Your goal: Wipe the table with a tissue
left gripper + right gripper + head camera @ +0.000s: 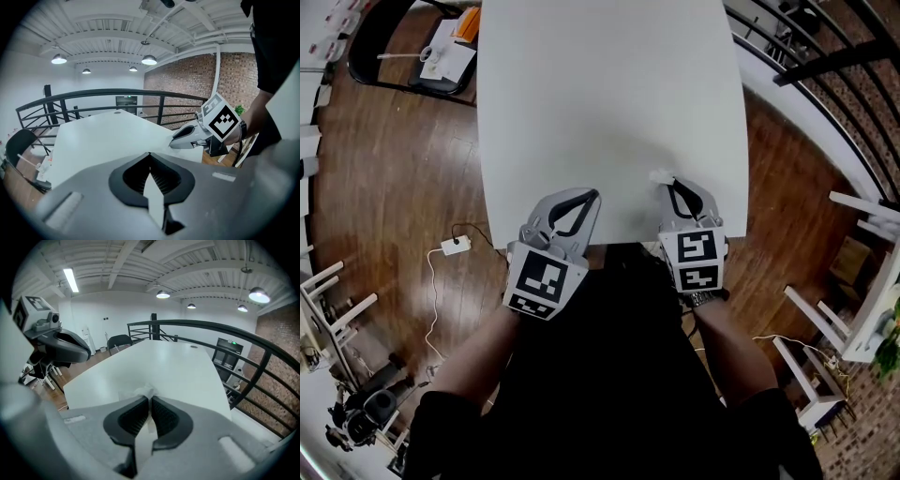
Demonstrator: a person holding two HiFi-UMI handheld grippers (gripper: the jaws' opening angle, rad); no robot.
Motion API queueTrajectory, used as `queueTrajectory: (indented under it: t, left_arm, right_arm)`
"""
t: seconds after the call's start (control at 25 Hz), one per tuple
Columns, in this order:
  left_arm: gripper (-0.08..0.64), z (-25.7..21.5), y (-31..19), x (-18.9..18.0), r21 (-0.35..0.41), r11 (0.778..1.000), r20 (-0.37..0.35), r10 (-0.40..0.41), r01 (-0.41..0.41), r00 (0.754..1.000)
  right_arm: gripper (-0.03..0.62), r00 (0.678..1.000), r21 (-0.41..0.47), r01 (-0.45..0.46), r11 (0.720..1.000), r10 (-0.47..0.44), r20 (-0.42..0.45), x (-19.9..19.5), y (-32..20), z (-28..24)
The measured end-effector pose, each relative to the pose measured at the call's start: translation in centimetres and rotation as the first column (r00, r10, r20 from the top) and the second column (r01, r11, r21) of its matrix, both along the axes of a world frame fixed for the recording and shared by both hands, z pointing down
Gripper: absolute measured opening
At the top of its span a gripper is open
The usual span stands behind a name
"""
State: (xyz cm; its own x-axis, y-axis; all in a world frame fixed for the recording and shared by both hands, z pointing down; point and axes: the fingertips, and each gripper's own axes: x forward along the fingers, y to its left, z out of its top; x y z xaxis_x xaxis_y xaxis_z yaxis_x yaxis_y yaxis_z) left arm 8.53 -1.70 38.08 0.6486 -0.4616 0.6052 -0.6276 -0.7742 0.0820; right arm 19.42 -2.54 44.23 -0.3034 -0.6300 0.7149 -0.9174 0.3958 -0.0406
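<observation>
The right tongs [666,185] were closed on the tissue [144,391] at the desk's [609,94] near edge. The left tongs [593,195] were closed, empty. Little tissue was gripped (slipping or tearing under drag was feared).

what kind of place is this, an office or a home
Likely a loft-style office or studio on a mezzanine: a brick wall, a black metal railing along the edge, industrial pendant lamps, and a long white table.

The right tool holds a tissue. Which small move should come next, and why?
Probably slide the right tool forward with the tissue pressed on the table: its jaws are shut on the tissue at the near edge, and nearly all of the white top lies ahead.
</observation>
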Motion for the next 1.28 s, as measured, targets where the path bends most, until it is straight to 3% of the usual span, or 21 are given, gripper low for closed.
queueTrajectory:
  t: [0.76, 1.28]
  left_arm:
    - [0.015, -4.5, 1.3, -3.7, 0.112, 0.990, -0.068, 0.098, -0.090, 0.993]
    - [0.015, -7.0, 2.1, -5.2, 0.171, 0.976, -0.094, 0.150, -0.132, 0.984]
  right_arm:
    - [0.012, 1.000, 0.190, 0.000, 0.982, -0.004, 0.020, -7.7, 2.9, -8.8]
    - [0.011, 1.000, 0.300, -0.013, 0.954, 0.012, 0.004, -10.7, 4.3, -12.7]
